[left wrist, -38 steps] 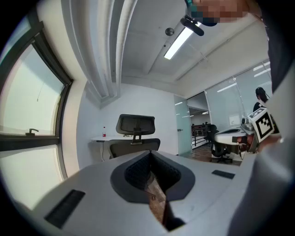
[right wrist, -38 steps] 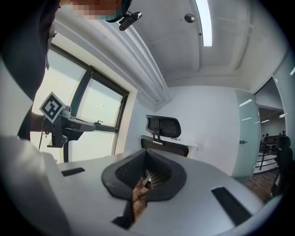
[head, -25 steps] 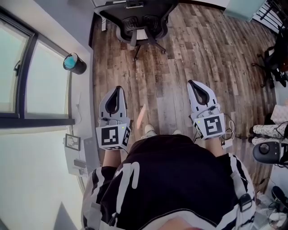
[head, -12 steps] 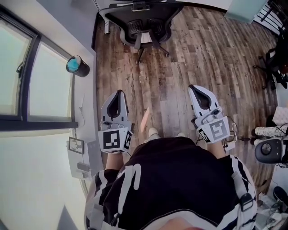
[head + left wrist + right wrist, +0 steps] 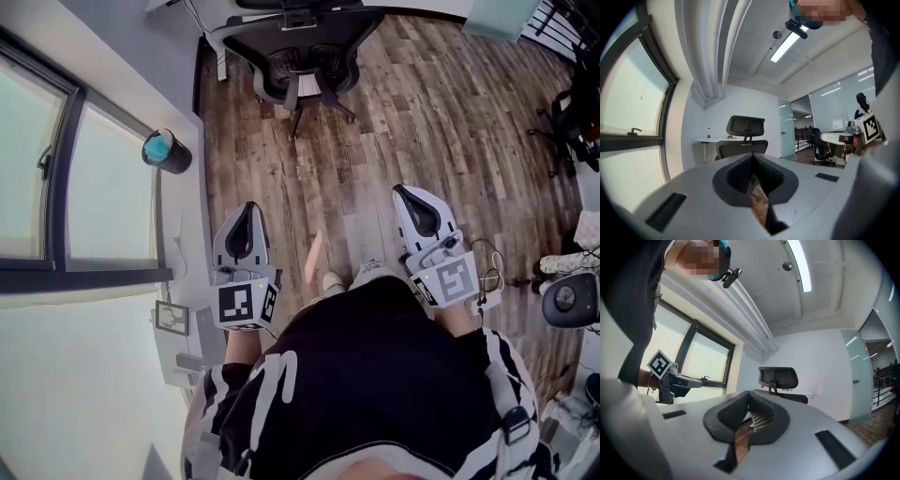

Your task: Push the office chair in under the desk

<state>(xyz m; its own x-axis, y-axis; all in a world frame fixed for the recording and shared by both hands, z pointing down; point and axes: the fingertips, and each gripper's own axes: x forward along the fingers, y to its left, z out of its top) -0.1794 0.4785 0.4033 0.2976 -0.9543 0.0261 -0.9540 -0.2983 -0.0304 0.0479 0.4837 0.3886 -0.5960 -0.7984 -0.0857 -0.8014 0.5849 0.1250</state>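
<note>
Black office chair (image 5: 298, 52) stands ahead, seemingly against white desk (image 5: 704, 139).

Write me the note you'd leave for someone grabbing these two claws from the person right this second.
Left claw: shut, empty, held level, pointing toward the chair.
Right claw: shut, empty, likewise.
Office chair: ahead across the wooden floor, its back toward us, in front of the white desk.
Done: nothing yet; neither claw touches the chair.
Left: walk up, set the claws against the chair's back, push it in under the desk.
</note>
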